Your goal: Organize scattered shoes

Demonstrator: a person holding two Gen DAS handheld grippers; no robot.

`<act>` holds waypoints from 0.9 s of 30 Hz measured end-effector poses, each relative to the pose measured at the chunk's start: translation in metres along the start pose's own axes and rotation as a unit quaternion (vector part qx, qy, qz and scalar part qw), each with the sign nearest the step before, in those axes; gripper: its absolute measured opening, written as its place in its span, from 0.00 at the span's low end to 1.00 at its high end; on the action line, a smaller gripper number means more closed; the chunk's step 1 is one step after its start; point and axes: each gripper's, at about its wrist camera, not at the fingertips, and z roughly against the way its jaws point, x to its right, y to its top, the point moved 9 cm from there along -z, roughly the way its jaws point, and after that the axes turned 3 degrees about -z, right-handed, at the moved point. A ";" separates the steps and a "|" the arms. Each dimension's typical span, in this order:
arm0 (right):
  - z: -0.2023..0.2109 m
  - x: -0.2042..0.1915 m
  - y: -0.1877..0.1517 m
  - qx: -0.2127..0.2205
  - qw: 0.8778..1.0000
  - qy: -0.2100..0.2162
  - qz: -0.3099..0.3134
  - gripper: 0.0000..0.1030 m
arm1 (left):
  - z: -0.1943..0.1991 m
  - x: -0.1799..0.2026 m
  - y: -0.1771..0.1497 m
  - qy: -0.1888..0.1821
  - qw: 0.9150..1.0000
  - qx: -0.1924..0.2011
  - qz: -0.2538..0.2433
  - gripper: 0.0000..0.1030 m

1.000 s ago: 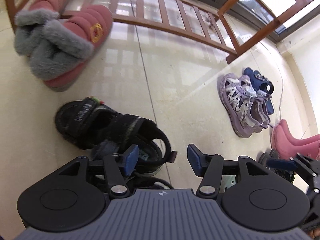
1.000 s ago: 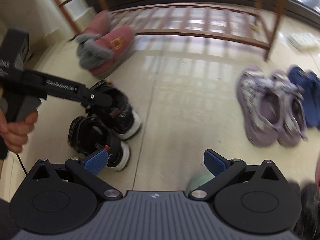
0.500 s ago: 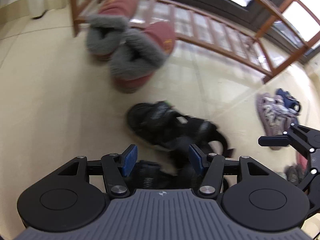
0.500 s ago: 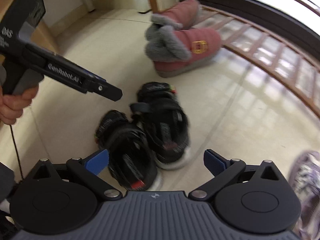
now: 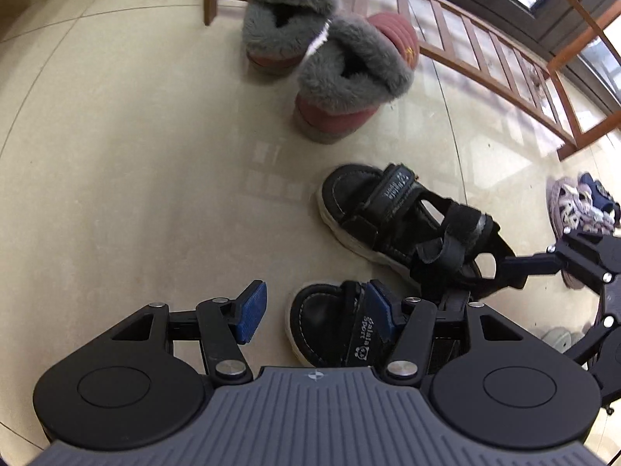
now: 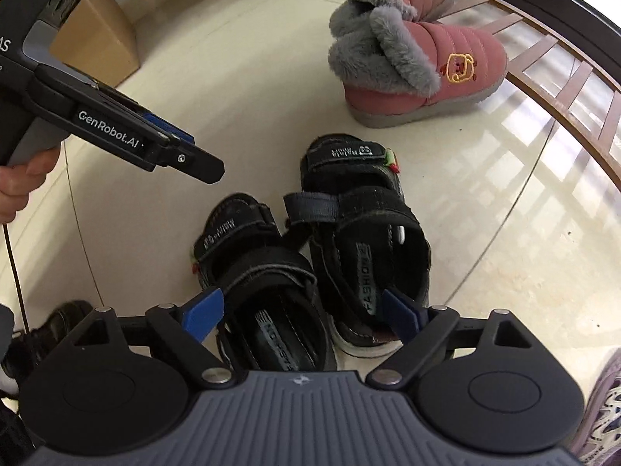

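Two black strap sandals lie side by side on the tile floor. In the right wrist view my right gripper point(image 6: 302, 312) stands open, its blue pads straddling the heels of the left sandal point(image 6: 256, 272) and the right sandal point(image 6: 361, 233), with no pad pressing on them. My left gripper point(image 5: 316, 312) is open too. The toe of the nearer sandal point(image 5: 330, 322) shows between its pads, partly under the right pad, and the other sandal point(image 5: 407, 225) lies beyond. The right wrist view shows the left gripper point(image 6: 186, 159) hovering above and left of the pair.
A pair of pink boots with grey fur lining point(image 5: 349, 73) stands by the foot of a low wooden slatted rack point(image 5: 485, 62). Purple sandals point(image 5: 570, 202) lie further right. A cardboard box point(image 6: 97, 39) stands at the back left, and a hand point(image 6: 19, 182) grips the left tool.
Both grippers have swung left and lower onto the black sandals. The right gripper now straddles their heels, and its pads stand slightly closer together. The left gripper's pads keep their gap.
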 end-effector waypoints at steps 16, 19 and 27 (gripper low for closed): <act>-0.010 -0.016 -0.022 -0.054 0.997 -0.024 0.043 0.86 | -0.019 0.037 -0.033 -0.038 0.996 -0.046 -0.065 0.57; -0.008 -0.020 -0.031 -0.054 0.998 -0.017 0.023 0.80 | -0.020 0.041 -0.037 -0.050 0.995 -0.054 -0.070 0.58; 0.008 -0.025 -0.065 -0.050 0.998 0.007 -0.048 0.74 | -0.012 0.080 -0.057 -0.100 0.984 -0.065 -0.130 0.57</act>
